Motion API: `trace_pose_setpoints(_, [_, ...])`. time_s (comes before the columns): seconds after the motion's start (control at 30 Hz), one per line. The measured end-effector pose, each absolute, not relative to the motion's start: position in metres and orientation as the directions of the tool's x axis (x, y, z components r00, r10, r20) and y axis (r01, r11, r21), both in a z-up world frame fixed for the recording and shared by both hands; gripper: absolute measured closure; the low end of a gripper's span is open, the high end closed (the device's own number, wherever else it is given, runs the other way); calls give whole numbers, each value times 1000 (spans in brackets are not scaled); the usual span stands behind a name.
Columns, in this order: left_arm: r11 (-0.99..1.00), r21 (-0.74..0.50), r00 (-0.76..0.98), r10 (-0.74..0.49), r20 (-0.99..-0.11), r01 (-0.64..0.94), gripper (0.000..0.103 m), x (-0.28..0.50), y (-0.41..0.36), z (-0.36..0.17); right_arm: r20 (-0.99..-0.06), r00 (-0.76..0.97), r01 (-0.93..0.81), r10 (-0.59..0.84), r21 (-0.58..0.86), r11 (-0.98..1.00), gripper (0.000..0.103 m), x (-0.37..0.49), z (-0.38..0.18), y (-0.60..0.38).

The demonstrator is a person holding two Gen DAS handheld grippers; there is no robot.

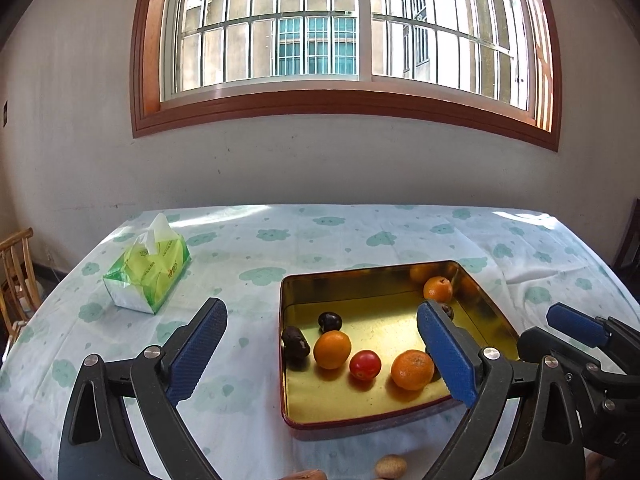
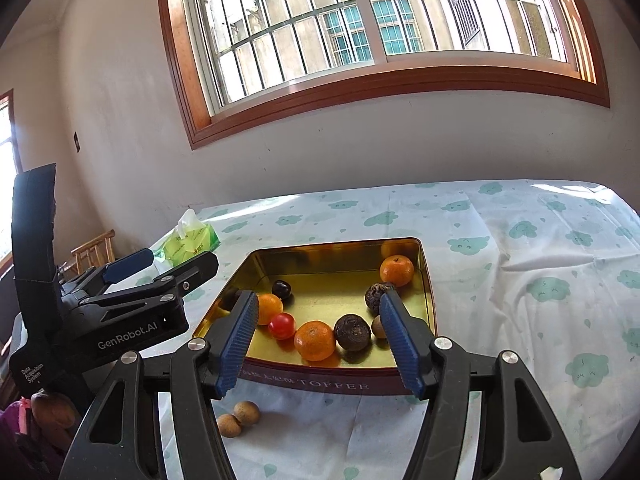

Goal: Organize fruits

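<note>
two grippers hang above the near side of the table, both with nothing between their blue pads. the left gripper (image 1: 322,354) stands spread very wide, its jaws framing the near left part of the tin without touching anything. the right gripper (image 2: 320,338) stands about half open, also empty, its jaws framing the tin's near edge.

just beyond the fingertips sits the gold-lined tin (image 2: 340,382), with "toffee" printed on its near wall. inside it, near the front, lie an orange (image 2: 315,340), a small red fruit (image 2: 282,326) touching it on the left, and a second orange (image 2: 269,308) behind that. a dark wrinkled fruit (image 2: 352,333) sits just right of the front orange, another dark wrinkled one (image 2: 376,295) behind it, and a small brownish fruit (image 2: 378,326) by the right wall. a small dark round fruit (image 2: 282,289) lies further back on the left, and a third orange (image 2: 396,270) sits in the far right corner.

outside the tin, on the cloud-printed tablecloth (image 2: 520,300), two small brown fruits (image 2: 239,418) lie touching each other just before its near wall. a green tissue pack (image 1: 148,272) rests well to the left, with the barred window (image 1: 340,28) on the wall behind the table.
</note>
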State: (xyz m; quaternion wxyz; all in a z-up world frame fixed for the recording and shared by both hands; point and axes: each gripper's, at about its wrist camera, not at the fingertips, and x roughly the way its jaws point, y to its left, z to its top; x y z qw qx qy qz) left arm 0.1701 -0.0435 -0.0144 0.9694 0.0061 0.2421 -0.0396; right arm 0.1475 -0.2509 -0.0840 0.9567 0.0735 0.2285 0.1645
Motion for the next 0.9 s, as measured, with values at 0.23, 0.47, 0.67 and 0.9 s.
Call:
trace_pose_setpoints(0.23, [995, 1, 890, -92, -446, 103, 6, 139, -42, 3, -394, 852, -287, 344, 197, 937, 42, 117, -72, -253])
trace_pose_setpoints(0.47, [994, 7, 906, -98, -412, 111, 4, 107, -40, 22, -371, 864, -293, 341, 181, 939, 41, 89, -62, -255])
trace_pose_setpoints(0.67, [991, -1, 905, -125, -407, 137, 1, 85, -35, 32, -356, 871, -297, 339, 167, 940, 34, 65, -57, -255])
trace_pose_setpoints(0.9, [992, 16, 921, -112, -372, 127, 1, 63, -32, 43, -333, 882, -300, 334, 151, 942, 32, 45, -49, -255])
